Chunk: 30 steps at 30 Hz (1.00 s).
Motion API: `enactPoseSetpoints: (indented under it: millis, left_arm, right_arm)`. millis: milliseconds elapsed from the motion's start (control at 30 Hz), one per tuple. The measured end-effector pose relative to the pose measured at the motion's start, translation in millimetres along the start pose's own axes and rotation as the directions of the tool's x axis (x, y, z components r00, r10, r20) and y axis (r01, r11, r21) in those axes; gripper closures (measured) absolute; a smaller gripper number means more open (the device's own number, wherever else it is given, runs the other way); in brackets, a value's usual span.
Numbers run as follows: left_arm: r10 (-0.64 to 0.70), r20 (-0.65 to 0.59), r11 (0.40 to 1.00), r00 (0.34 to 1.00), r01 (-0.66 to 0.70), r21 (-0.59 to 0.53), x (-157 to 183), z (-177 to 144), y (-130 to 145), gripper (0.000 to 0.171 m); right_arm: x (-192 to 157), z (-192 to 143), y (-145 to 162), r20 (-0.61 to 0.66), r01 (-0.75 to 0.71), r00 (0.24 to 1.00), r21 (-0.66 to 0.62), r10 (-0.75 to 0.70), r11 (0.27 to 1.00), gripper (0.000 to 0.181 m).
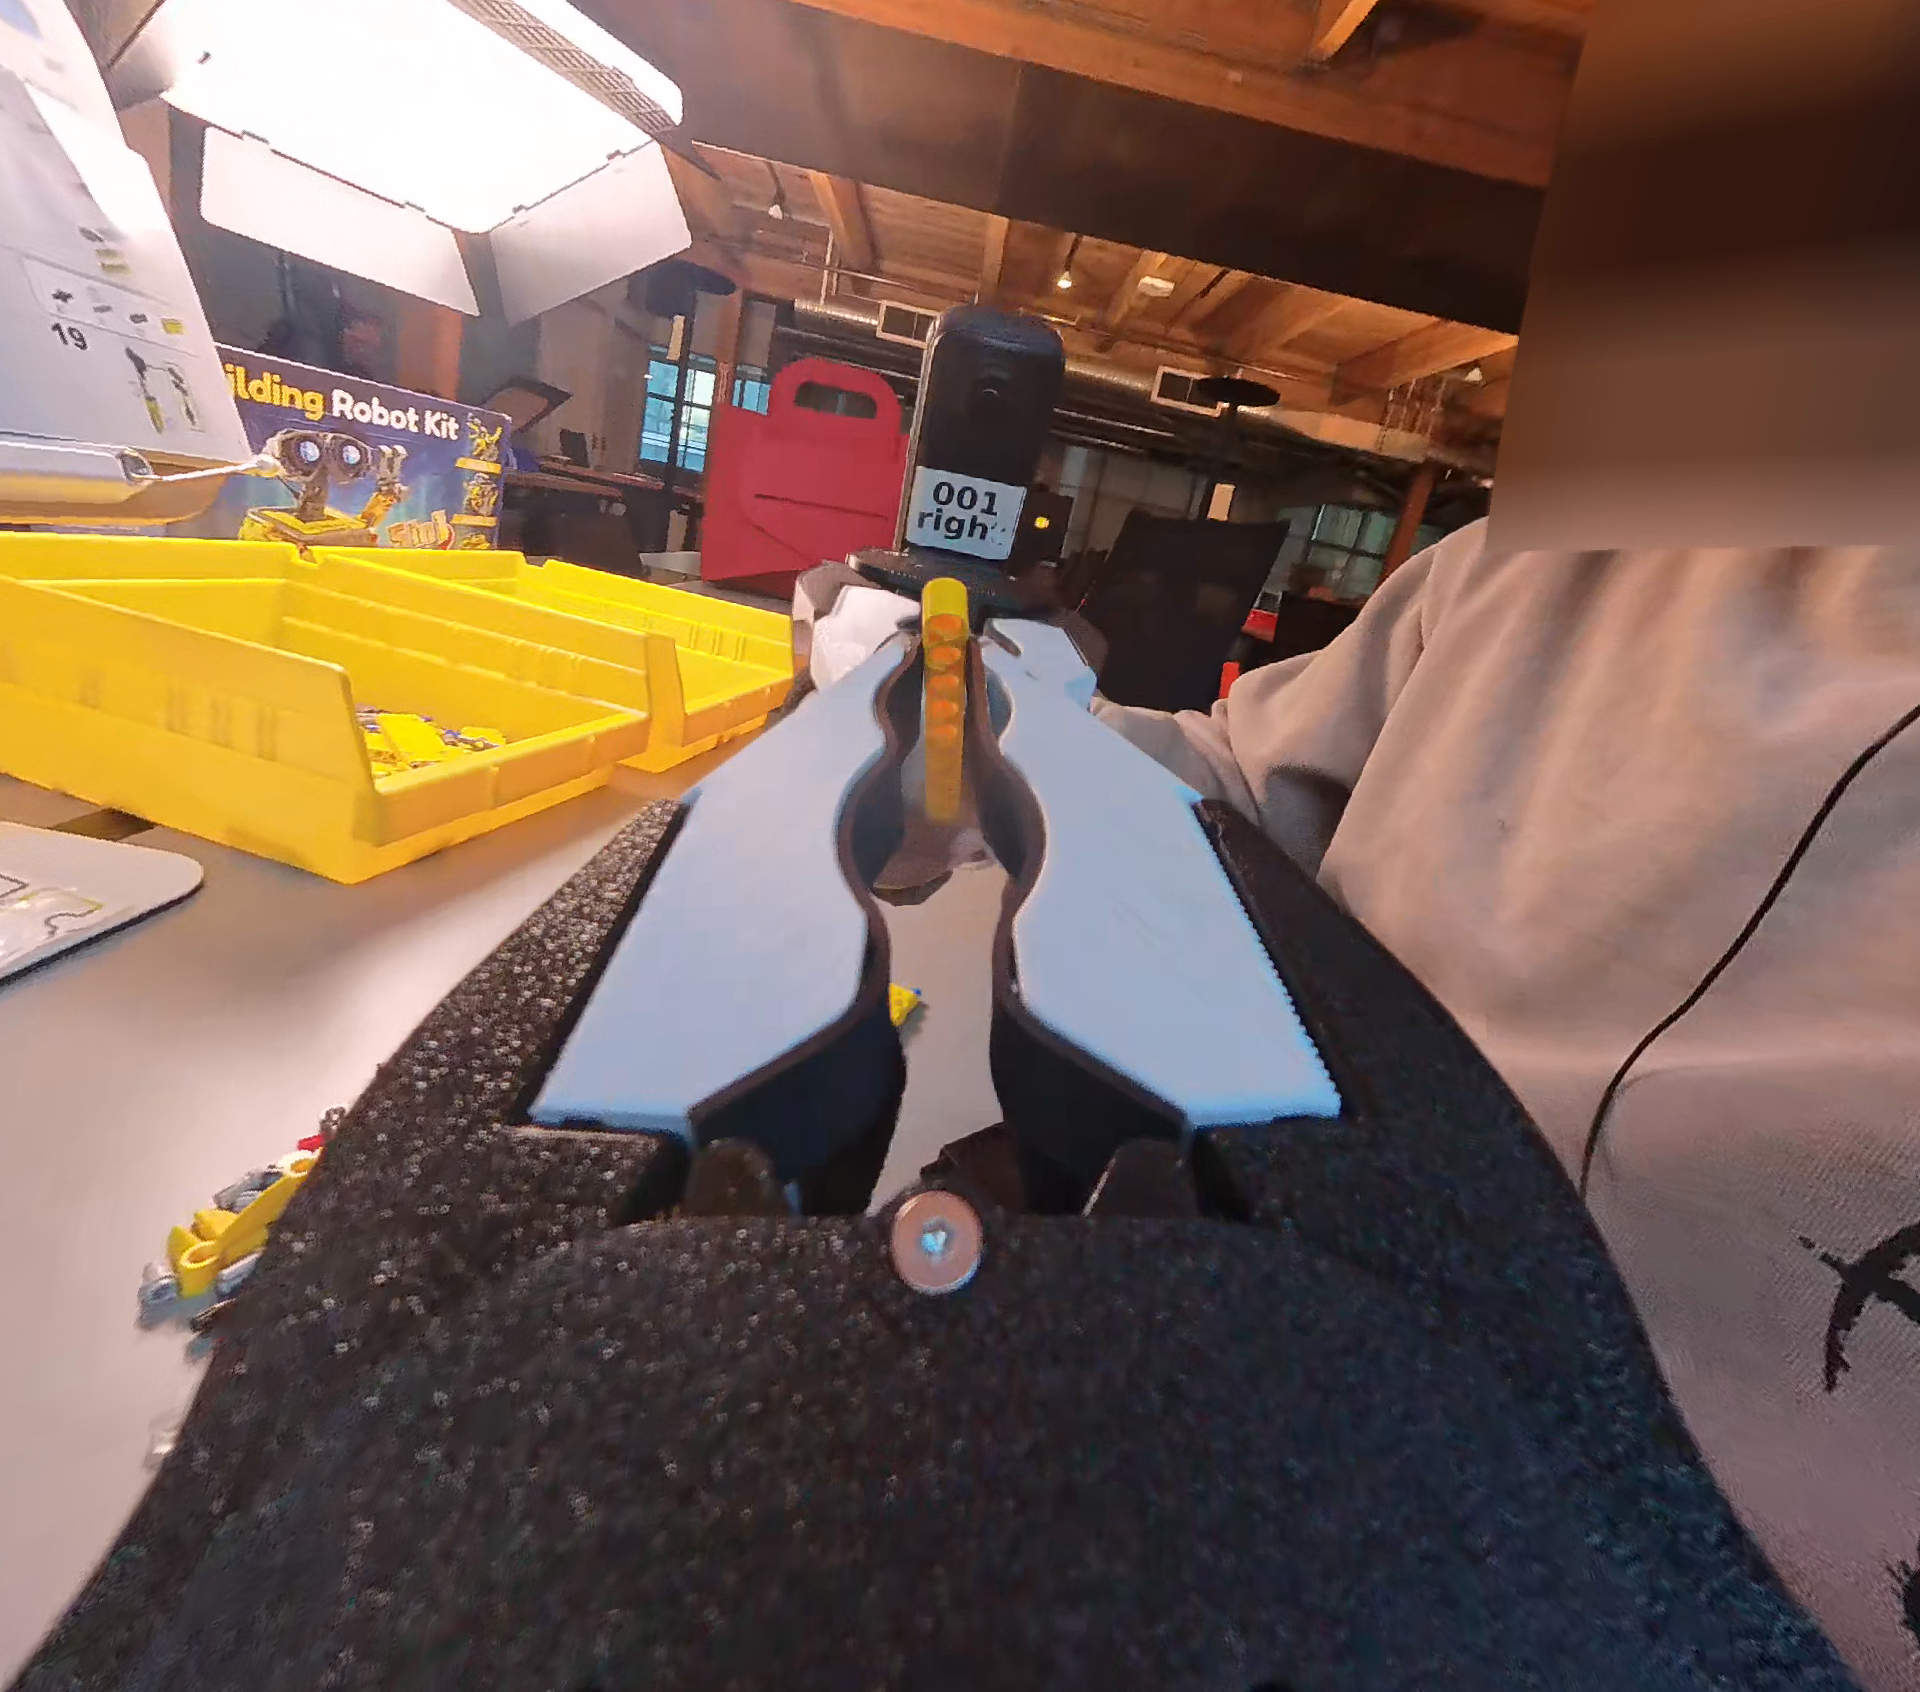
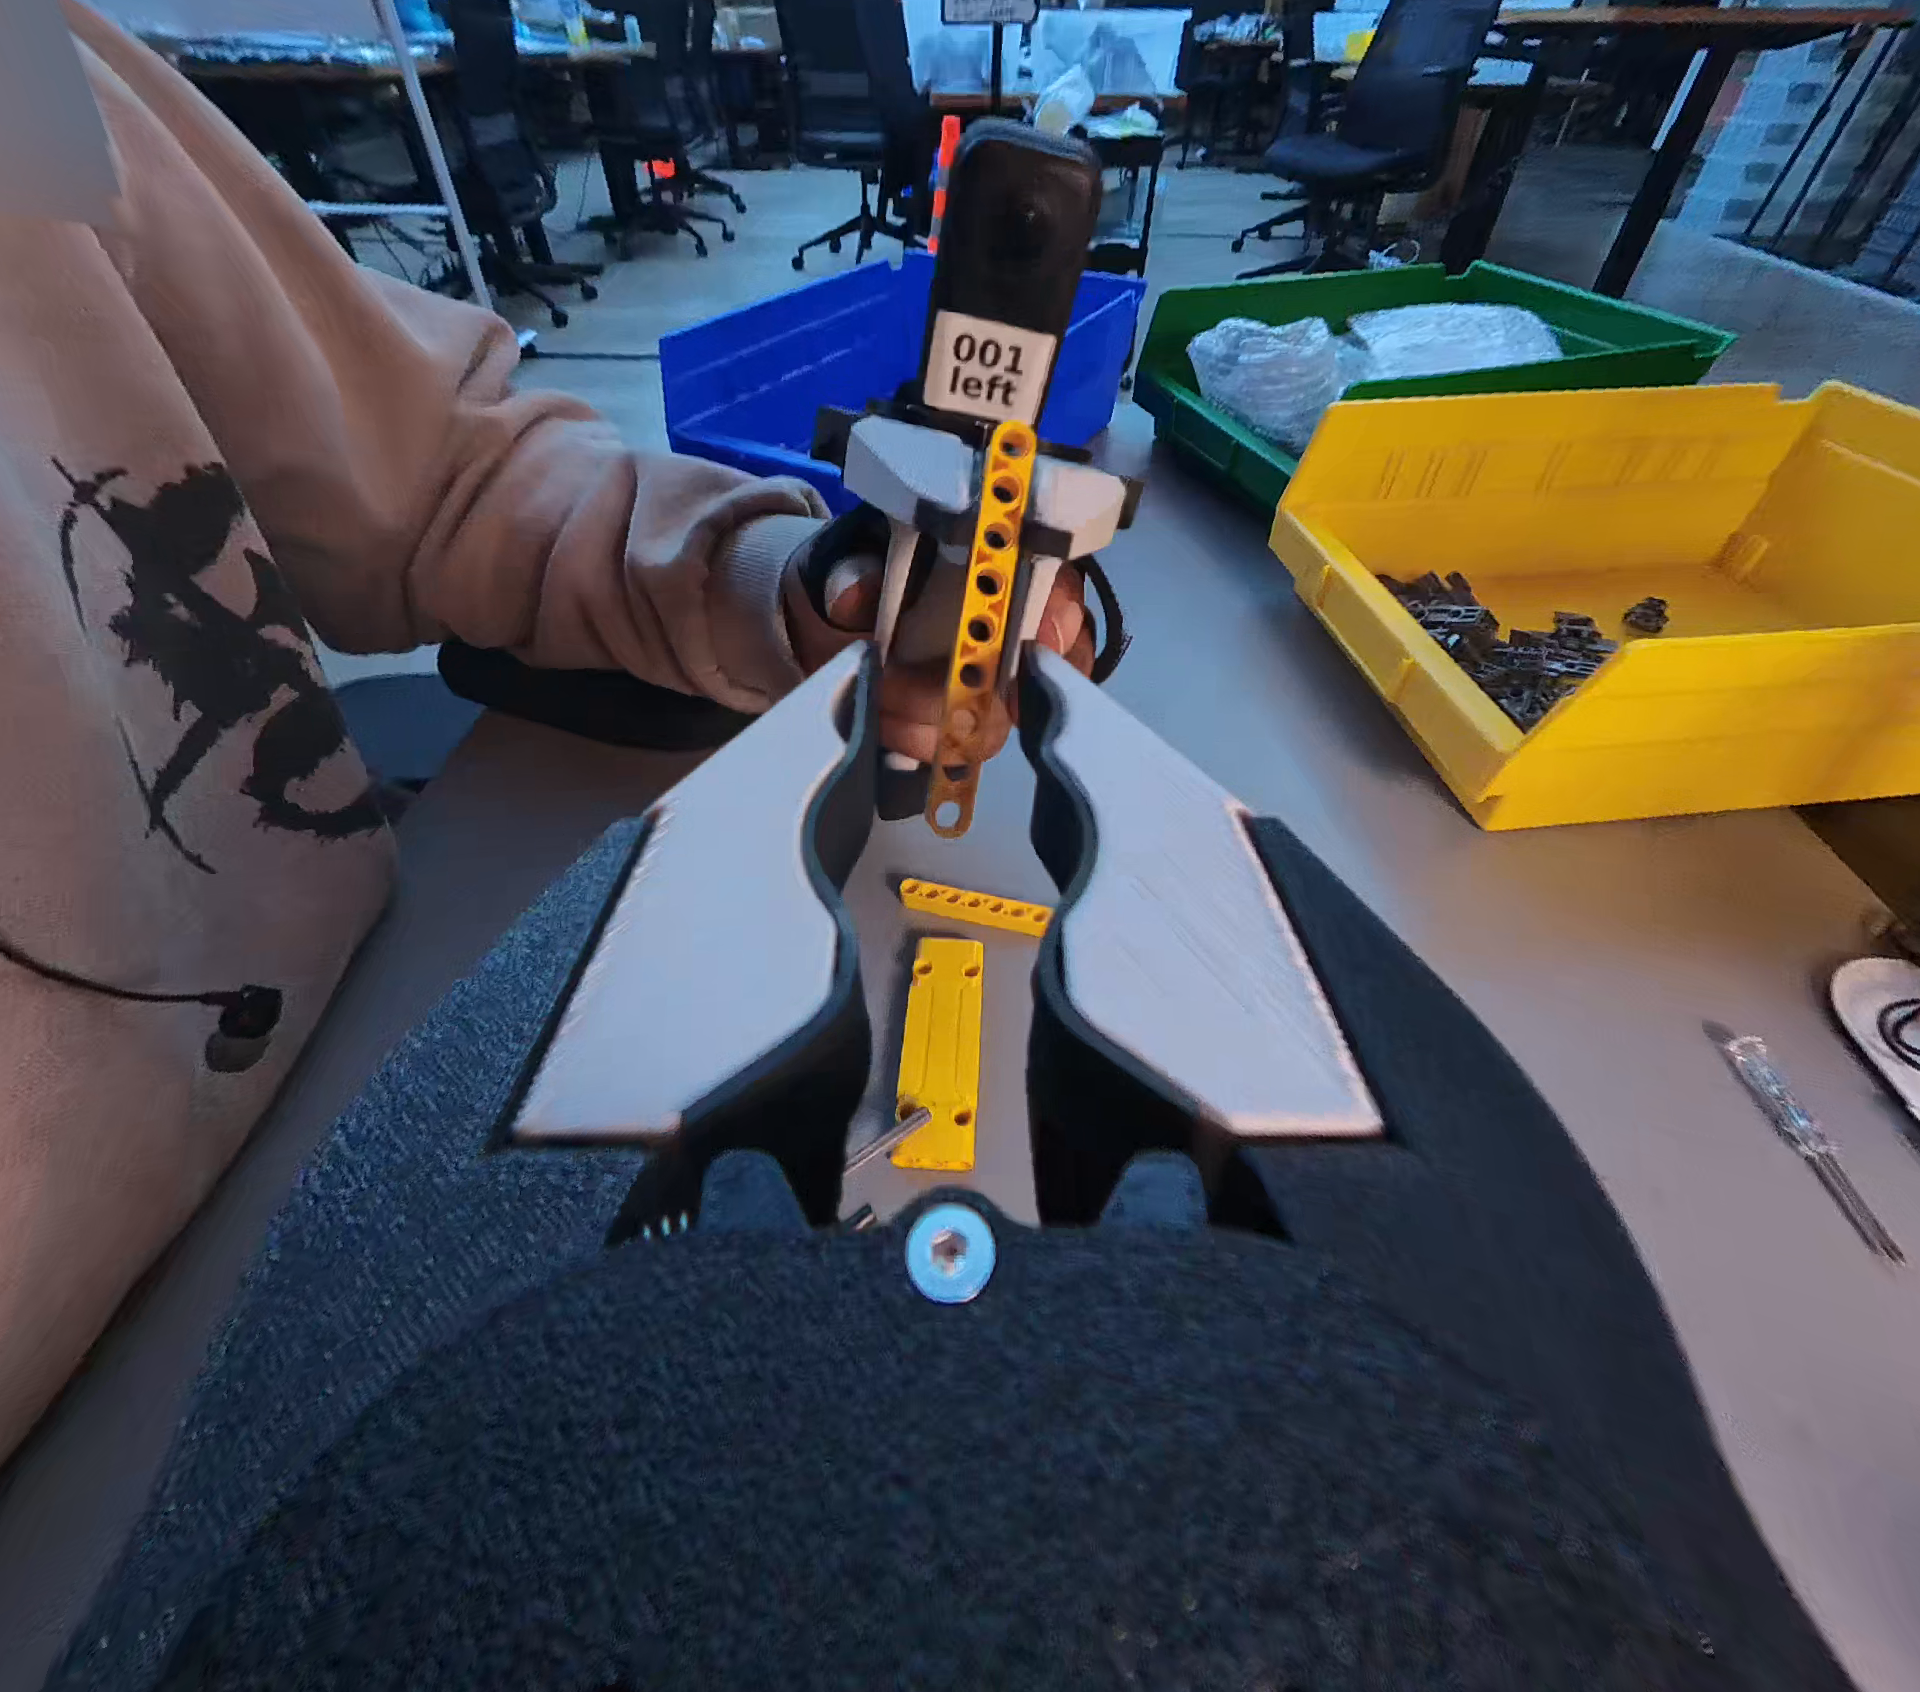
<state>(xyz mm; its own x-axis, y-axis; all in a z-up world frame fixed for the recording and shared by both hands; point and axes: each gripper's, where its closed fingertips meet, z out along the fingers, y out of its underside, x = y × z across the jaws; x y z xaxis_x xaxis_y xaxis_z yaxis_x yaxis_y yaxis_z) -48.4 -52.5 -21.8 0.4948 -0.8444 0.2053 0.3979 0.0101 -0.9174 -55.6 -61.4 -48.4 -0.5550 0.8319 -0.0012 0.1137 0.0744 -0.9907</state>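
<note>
A: What is held by the left gripper?

B: A long yellow beam with a row of holes is pinched near its upper end between the narrowed fingers. It is carried almost upright, above the table.

A: And the right gripper?

B: It is held facing the left one, with its jaws partly apart. The lower stretch of the beam hangs between them, and no contact with either finger can be made out.

A: Has anything been joined to that beam?

B: Nothing is seen attached; its holes look bare. Below it, on the table, a short yellow beam and a yellow flat plate lie loose, just beside each other, with a grey pin at the plate's near end.

A: Is anything seen already put together?

B: In the left wrist view a small yellow and grey cluster lies at the near left. How its pieces are joined cannot be told.

A: What surrounds it all?

B: In the right wrist view a yellow bin of dark parts is set at the right, a green bin of plastic bags beyond it, a blue bin far behind, and a screwdriver at the near right.
</note>
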Motion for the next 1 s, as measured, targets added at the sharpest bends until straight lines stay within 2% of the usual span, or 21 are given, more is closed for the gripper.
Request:
enactPoseSetpoints:
  millis: [167,267,333,400,467,567,633,667,800,900,933,1000]
  left_arm:
    - [0.012,0.011,1.0,1.0,-0.012,-0.016,-2.8,-1.2,2.7,0.165]
    - [0.037,0.031,0.998,0.999,-0.035,-0.058,-4.8,0.1,8.6,0.164]
    - [0.079,0.104,0.991,0.991,-0.066,-0.118,-16.1,-2.8,11.3,0.157]
    - [0.135,0.256,0.975,0.957,-0.082,-0.207,-40.9,-14.0,11.8,0.14]
    - [0.206,0.383,0.934,0.901,-0.064,-0.351,-63.7,-31.9,16.7,0.124]
    - [0.263,0.455,0.894,0.851,-0.037,-0.447,-76.1,-55.3,19.6,0.118]
    - [0.249,0.484,0.881,0.839,0.011,-0.473,-80.2,-67.5,27.8,0.111]
    - [0.235,0.498,0.875,0.835,0.041,-0.482,-82.2,-72.9,33.9,0.108]
    - [0.211,0.522,0.835,0.826,0.126,-0.536,-85.8,-86.9,62.8,0.102]
    - [0.227,0.519,0.787,0.824,0.16,-0.596,-86.0,-93.6,79.6,0.102]
    - [0.228,0.515,0.774,0.826,0.168,-0.611,-85.5,-95.1,83.2,0.102]
    - [0.219,0.504,0.757,0.835,0.181,-0.628,-83.5,-96.7,87.6,0.106]
  right_arm:
    - [7.3,-11.5,-0.8,-0.047,0.044,0.998,-0.025,-0.046,0.999,0.173]
    - [10.8,-14.7,4.3,-0.069,0.091,0.993,-0.076,-0.097,0.993,0.175]
    - [22.0,-23.7,5.5,-0.104,0.099,0.989,-0.102,-0.109,0.99,0.175]
    - [57.2,-47.7,11.0,-0.238,0.114,0.959,-0.167,-0.152,0.979,0.175]
    - [112.8,-93.7,30.7,-0.438,0.038,0.883,-0.288,-0.167,0.957,0.175]
    - [195.2,-190.5,63.2,-0.739,-0.126,0.642,-0.365,-0.205,0.923,0.175]
    - [225.2,-237.6,88.1,-0.811,-0.224,0.539,-0.399,-0.228,0.889,0.175]
    - [234.0,-249.8,97.3,-0.816,-0.244,0.523,-0.419,-0.245,0.874,0.174]
    - [251.6,-260.4,117.7,-0.773,-0.273,0.545,-0.529,-0.324,0.803,0.173]
    - [255.6,-251.5,115.4,-0.762,-0.248,0.559,-0.531,-0.328,0.81,0.163]
    - [254.3,-247.0,112.8,-0.763,-0.234,0.566,-0.512,-0.312,0.827,0.158]
    - [247.1,-237.4,102.9,-0.758,-0.194,0.586,-0.472,-0.284,0.86,0.132]
